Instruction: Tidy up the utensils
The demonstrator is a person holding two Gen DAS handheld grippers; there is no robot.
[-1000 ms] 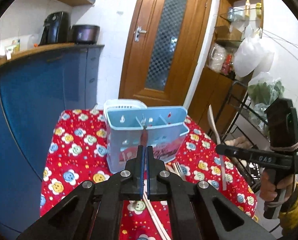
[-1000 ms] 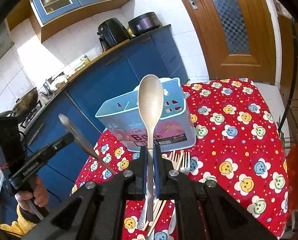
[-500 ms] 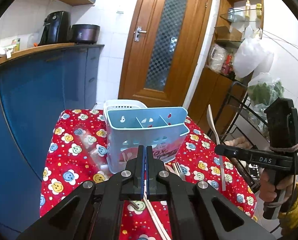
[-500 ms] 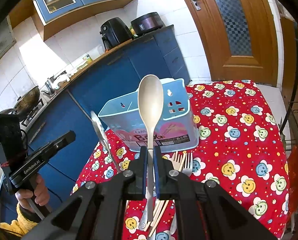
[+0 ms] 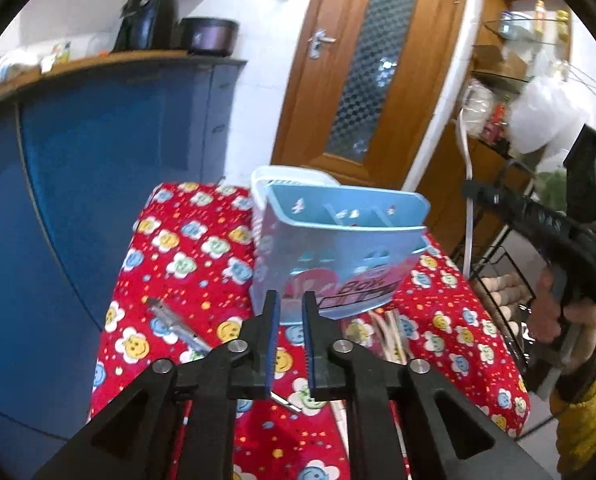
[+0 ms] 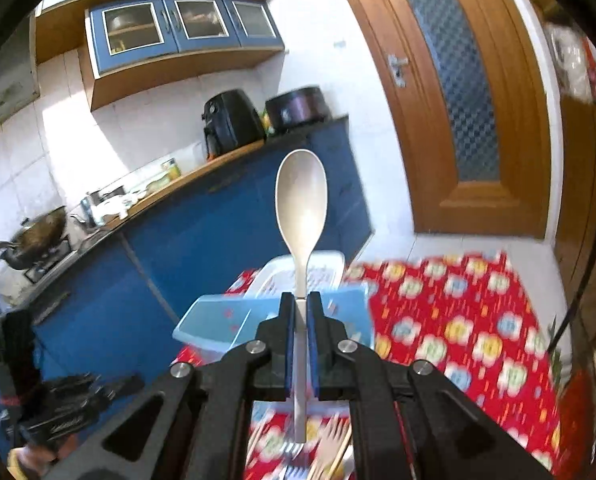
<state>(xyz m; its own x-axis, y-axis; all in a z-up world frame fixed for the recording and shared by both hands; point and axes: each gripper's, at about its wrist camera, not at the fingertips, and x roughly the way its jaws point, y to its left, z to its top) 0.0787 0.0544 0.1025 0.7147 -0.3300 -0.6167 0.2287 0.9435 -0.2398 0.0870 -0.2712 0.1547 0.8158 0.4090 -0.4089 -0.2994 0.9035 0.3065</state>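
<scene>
While carrying, clamps the right gripper (image 6: 301,300) narrowly on the handle of a pale spoon (image 6: 301,200), bowl uppermost and well clear of the pads, handle end hanging free below them. Judged a deliberate hold: leaves the handle end free to enter a slot first. Places that spoon above and just short of the blue utensil holder (image 6: 218,320), not yet inside any compartment. Finds the holder upright on the red flowered tablecloth (image 5: 170,240), its dividers visible from the left view, with a white basket (image 5: 290,174) close behind it. Cannot tell what already stands in the compartments; blurred. Records the left gripper (image 5: 290,308) low over the cloth, jaws opening, gap still narrow, nothing between the pads. Notes what looks like a table knife (image 5: 170,316) lying flat on the cloth, running under the left finger and apart from the pads; so counted as resting there, not held. Sees loose chopsticks and forks (image 5: 389,332) heaped on the cloth in front of the holder, still unsorted. Rates the task as early, with most pieces outside the holder. Flags motion blur in both views.
</scene>
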